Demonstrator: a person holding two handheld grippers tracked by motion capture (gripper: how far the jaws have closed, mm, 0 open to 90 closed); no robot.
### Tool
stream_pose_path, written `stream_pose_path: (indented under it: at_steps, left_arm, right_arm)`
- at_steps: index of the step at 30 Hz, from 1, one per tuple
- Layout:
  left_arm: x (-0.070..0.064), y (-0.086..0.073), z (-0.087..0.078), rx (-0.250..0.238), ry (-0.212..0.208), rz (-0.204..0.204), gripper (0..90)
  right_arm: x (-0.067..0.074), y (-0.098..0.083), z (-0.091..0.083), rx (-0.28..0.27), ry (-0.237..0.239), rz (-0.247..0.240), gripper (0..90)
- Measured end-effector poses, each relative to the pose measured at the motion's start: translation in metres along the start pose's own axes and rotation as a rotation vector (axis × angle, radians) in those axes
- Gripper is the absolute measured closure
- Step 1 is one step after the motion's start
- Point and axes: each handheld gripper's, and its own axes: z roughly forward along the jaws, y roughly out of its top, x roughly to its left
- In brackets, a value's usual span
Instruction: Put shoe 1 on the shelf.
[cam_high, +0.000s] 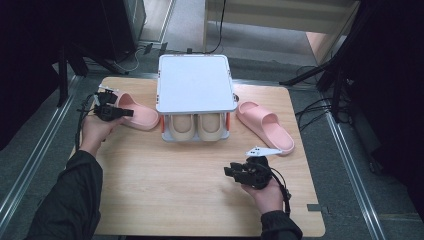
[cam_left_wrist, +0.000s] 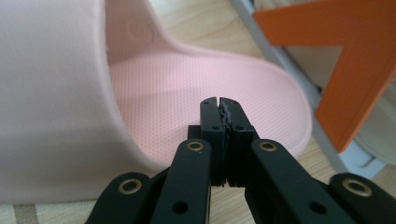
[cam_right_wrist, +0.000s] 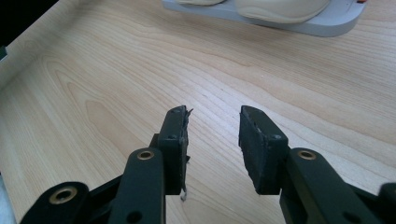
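Observation:
A pink slipper (cam_high: 140, 114) lies on the table's left, left of a small two-level shoe rack (cam_high: 195, 82). My left gripper (cam_high: 129, 113) hovers at that slipper, and in the left gripper view its jaws (cam_left_wrist: 219, 100) are shut together with nothing between them, just above the slipper's dotted footbed (cam_left_wrist: 187, 93). A second pink slipper (cam_high: 265, 126) lies to the right of the rack. A beige pair (cam_high: 195, 127) sits on the rack's lower shelf. My right gripper (cam_high: 229, 171) is held over bare wood near the front, with its jaws (cam_right_wrist: 212, 116) open and empty.
The wooden table (cam_high: 200, 200) has free room in front of the rack. The rack's orange post (cam_left_wrist: 355, 70) stands close to the right of the left slipper. Its grey base (cam_right_wrist: 327, 23) with a beige slipper (cam_right_wrist: 280, 9) lies ahead of the right gripper. Dark stands flank the table.

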Motion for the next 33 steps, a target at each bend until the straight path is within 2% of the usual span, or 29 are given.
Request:
stream_pose_path:
  at_steps: [1, 3, 10, 18, 33]
  left_arm:
    - [0.001, -0.001, 0.001, 0.016, 0.004, 0.0, 88.6]
    - [0.002, -0.003, 0.001, 0.004, -0.007, -0.016, 88.4]
    - [0.005, -0.009, -0.004, 0.009, -0.011, -0.025, 87.9]
    - [0.01, -0.02, -0.014, 0.01, -0.006, -0.019, 88.0]
    - [0.027, -0.042, -0.039, 0.009, 0.016, -0.064, 87.4]
  right_arm:
    - [0.0, 0.0, 0.0, 0.003, -0.002, 0.003, 63.4]
    - [-0.001, 0.0, 0.001, 0.004, -0.002, 0.002, 63.3]
    - [0.001, 0.003, 0.005, 0.009, 0.011, -0.01, 63.2]
    - [0.004, 0.011, 0.013, 0.015, 0.033, -0.029, 63.1]
    - [0.012, 0.023, 0.03, 0.042, 0.077, -0.072, 62.9]
